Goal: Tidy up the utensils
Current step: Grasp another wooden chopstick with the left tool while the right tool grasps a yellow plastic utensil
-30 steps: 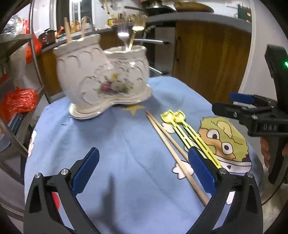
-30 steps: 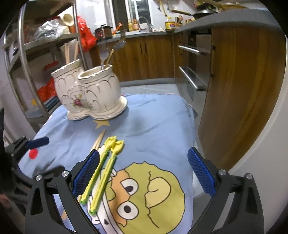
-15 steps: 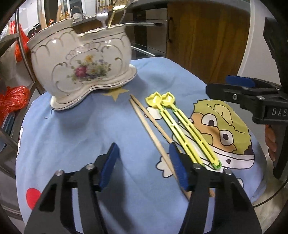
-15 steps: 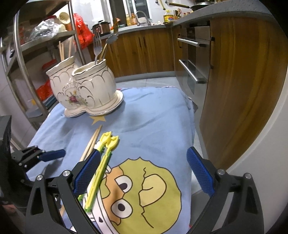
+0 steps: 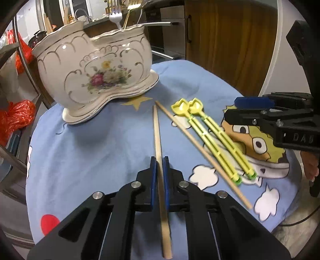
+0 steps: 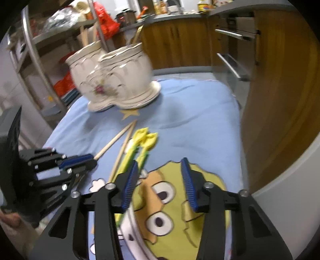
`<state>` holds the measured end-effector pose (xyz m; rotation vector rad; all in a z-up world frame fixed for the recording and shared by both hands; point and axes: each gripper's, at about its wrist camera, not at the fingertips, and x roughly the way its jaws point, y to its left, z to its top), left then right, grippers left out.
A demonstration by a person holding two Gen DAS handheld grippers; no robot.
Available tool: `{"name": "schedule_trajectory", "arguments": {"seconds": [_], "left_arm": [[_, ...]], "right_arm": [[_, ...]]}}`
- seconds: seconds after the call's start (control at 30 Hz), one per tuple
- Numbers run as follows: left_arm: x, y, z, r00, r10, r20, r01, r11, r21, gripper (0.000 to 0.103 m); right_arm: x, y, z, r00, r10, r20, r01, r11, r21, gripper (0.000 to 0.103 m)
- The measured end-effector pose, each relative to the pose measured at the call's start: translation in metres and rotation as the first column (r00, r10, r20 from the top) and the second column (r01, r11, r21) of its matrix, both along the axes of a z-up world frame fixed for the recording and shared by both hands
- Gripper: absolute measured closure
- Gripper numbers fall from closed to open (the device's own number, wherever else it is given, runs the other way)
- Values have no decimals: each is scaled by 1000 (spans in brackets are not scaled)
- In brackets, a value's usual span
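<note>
Left gripper [image 5: 159,167] fingers pinch one chopstick [image 5: 158,134]. Right gripper [image 6: 159,176] fingers closing over cloth [image 6: 190,120], nothing between; yellow spoons [image 6: 140,148] just beside.

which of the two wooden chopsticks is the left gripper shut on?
The left chopstick, clamped in the left gripper. The other chopstick lies free beside the yellow utensils.

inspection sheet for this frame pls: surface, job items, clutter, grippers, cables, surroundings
Surface: blue cartoon-print cloth covering the table.
Job's things: two wooden chopsticks, one clamped, the other lying loose; two yellow utensils side by side; ceramic holder with a fork.
Clutter: nothing seen on the cloth.
Grippers: left gripper shut on a chopstick; right gripper closing, nothing between its pads.
Cables: one dark cable at the table's edge.
Surroundings: wooden cabinets, metal rack, red bags.
</note>
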<state>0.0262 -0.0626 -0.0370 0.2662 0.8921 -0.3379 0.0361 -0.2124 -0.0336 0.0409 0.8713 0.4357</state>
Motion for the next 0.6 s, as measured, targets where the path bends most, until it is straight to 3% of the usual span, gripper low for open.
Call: {"name": "schedule_trajectory", "arguments": {"seconds": [0.03,0.23,0.6], "left_arm": [[1,3,0,1000,1,-6,-1,1000,-5,97],[3,13,0,1000,10,-22,-10,1000,-16,97],[12,8,-2,1000,10,-28,-10,1000,-19,97]], "right_arm": [[-1,6,-2,1000,14,-5,-14,1000,-11,72],[1,25,-8,998,58,-29,-59,997,-48,80],[7,39,-10,997,69,-29,-73,987,-140,85]]}}
